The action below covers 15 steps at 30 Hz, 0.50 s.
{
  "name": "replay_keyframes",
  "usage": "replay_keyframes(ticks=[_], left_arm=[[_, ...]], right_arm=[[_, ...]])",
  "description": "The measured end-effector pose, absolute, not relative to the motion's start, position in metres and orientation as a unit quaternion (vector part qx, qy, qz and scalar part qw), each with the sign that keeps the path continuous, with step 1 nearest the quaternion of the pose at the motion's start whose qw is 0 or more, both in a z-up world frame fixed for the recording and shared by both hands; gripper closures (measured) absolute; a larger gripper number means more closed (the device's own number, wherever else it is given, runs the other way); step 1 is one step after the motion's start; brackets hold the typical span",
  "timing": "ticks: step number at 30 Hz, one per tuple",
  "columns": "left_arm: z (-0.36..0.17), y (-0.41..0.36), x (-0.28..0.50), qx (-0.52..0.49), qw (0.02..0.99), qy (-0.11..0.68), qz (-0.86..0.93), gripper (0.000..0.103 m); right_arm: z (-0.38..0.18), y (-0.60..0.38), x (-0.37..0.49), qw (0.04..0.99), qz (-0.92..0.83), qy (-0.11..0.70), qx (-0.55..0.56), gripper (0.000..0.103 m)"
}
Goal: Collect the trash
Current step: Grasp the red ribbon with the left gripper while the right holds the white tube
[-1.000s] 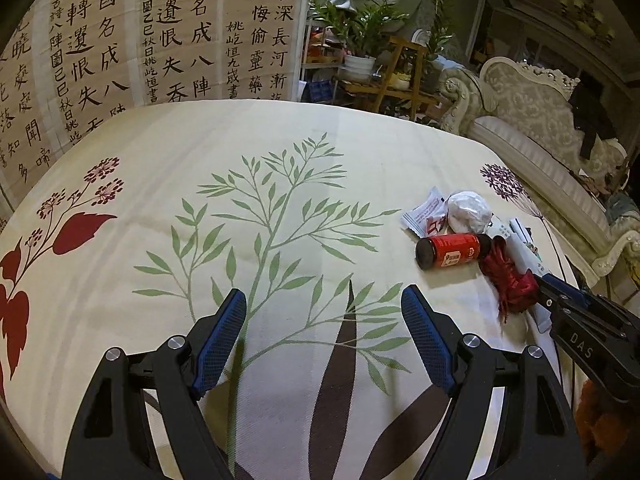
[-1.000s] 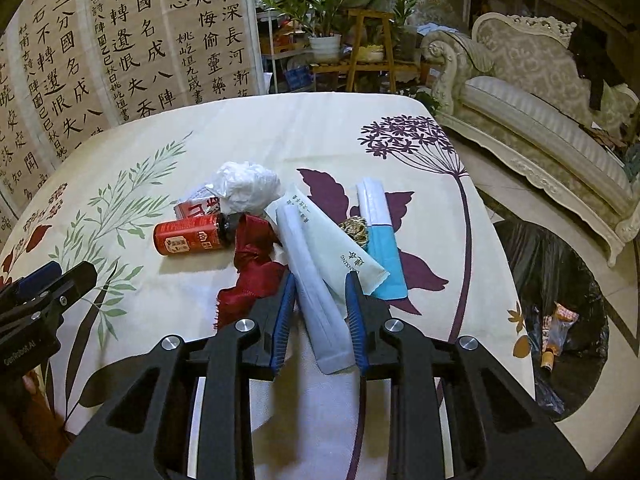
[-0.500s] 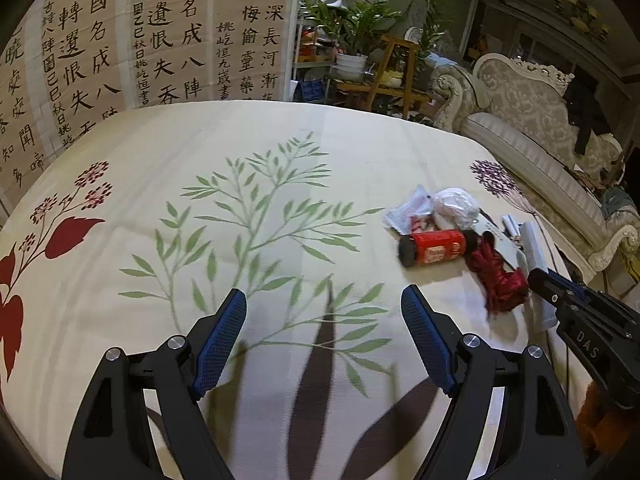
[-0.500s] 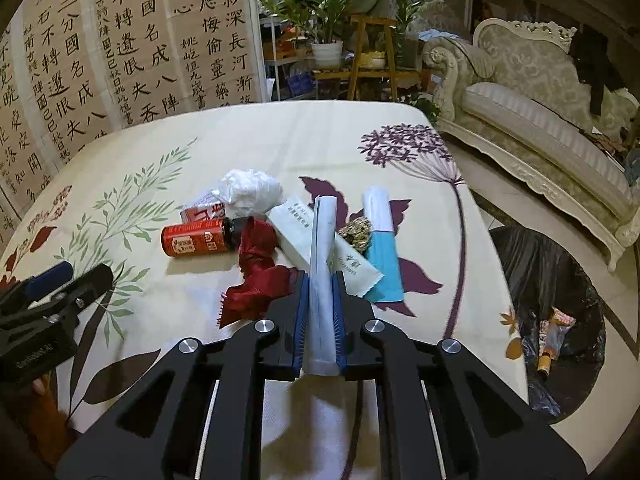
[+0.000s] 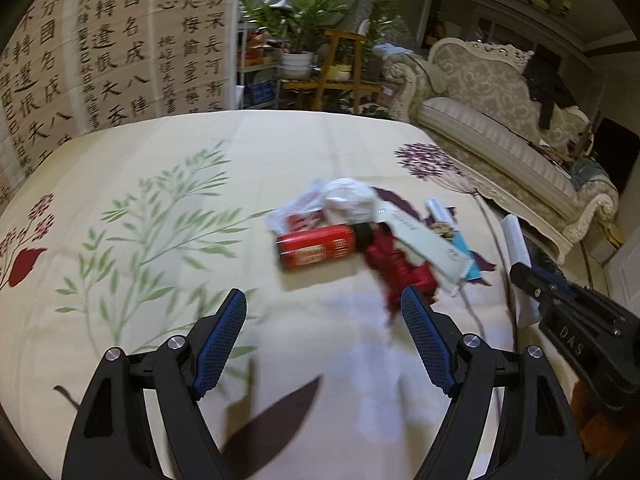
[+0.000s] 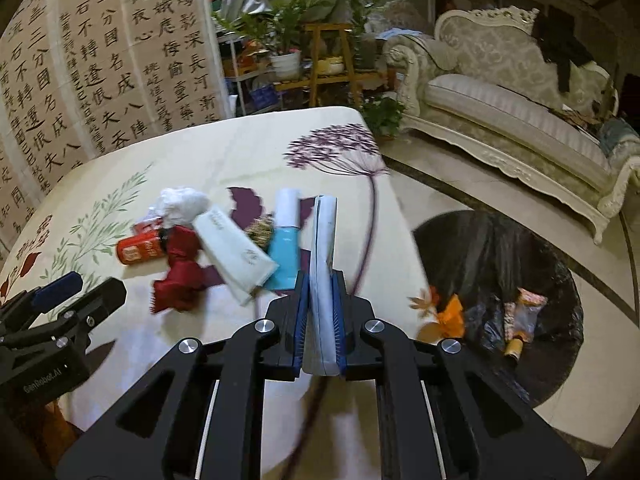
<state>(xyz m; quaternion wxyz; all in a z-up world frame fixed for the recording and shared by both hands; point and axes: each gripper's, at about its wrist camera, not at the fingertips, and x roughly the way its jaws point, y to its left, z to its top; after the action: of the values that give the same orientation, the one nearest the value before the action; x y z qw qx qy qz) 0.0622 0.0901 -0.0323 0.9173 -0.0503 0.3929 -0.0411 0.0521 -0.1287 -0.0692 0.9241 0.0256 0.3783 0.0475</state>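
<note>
Right gripper (image 6: 320, 320) clamps white tube (image 6: 322, 264) above tablecloth (image 6: 248, 152); black trash bag (image 6: 492, 256) on floor to its right.

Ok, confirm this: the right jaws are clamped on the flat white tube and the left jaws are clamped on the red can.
Not quite. The left gripper stands open with nothing between its jaws; the left wrist view shows the red can lying beyond them on the floral cloth. The right gripper is indeed clamped on the flat white tube.

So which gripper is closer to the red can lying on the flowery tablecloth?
Left. The left gripper hangs open just in front of the red can, touching nothing. The right gripper is farther off by the table's edge, shut on a pale flat tube.
</note>
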Motion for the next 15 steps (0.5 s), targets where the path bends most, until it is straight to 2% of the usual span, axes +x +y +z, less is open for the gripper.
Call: replay_keyframes(ticks=[10, 12, 15], left_arm=[[-0.043, 0.053, 0.088, -0.026, 0.909, 0.412, -0.057, 0.027], [-0.045, 0.051, 0.091, -0.022, 0.906, 0.418, -0.061, 0.034], [-0.050, 0.048, 0.095, -0.020, 0.899, 0.432, -0.071, 0.054]], right_arm=[[-0.076, -0.159, 0.049, 0.924, 0.036, 0.377, 0.052, 0.091], [-0.076, -0.162, 0.050, 0.924, 0.036, 0.377, 0.057, 0.091], [-0.076, -0.166, 0.050, 0.923, 0.037, 0.377, 0.062, 0.091]])
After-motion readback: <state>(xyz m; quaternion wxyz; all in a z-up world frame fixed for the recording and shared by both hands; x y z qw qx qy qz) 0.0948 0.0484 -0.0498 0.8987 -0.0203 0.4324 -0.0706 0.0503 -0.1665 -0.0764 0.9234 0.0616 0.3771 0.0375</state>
